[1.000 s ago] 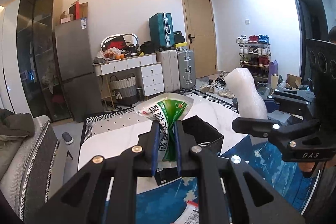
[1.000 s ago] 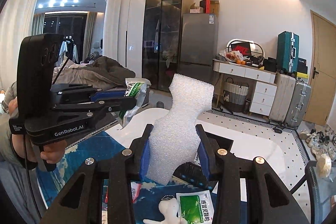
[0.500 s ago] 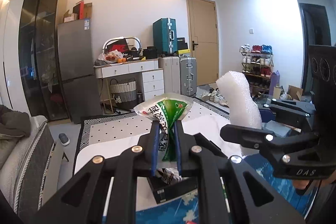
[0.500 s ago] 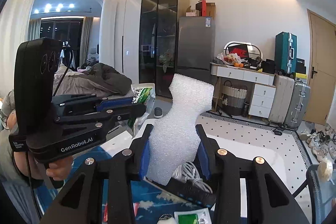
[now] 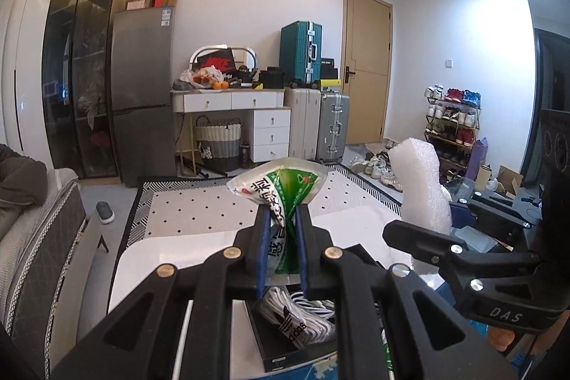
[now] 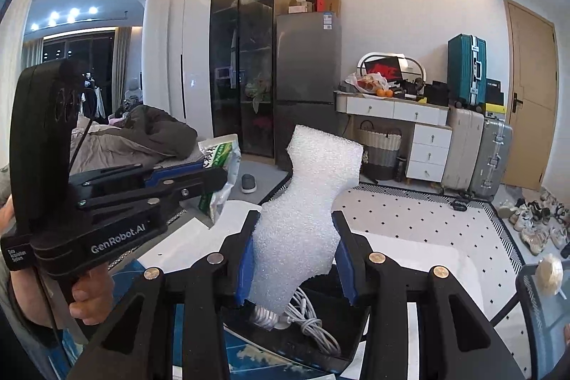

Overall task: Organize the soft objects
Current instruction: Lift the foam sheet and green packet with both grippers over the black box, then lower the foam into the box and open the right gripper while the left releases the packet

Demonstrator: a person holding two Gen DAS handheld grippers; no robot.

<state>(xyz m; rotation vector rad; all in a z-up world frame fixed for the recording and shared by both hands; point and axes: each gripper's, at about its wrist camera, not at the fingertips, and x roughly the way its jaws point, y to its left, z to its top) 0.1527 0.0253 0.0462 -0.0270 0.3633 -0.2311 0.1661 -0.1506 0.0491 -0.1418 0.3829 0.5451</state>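
- Cluttered bedroom, white counter (image 5: pixel 199 248) below both tools.
- Left hand-held gripper (image 5: pixel 281 237) is clamped on a green sachet (image 5: pixel 281 191), raised above a black box (image 5: pixel 285 344); it looks crinkly, light and slippery.
- Right hand-held gripper (image 6: pixel 294 259) squeezes white foam (image 6: pixel 302 209) at its waist; probably compressible and featherlight.
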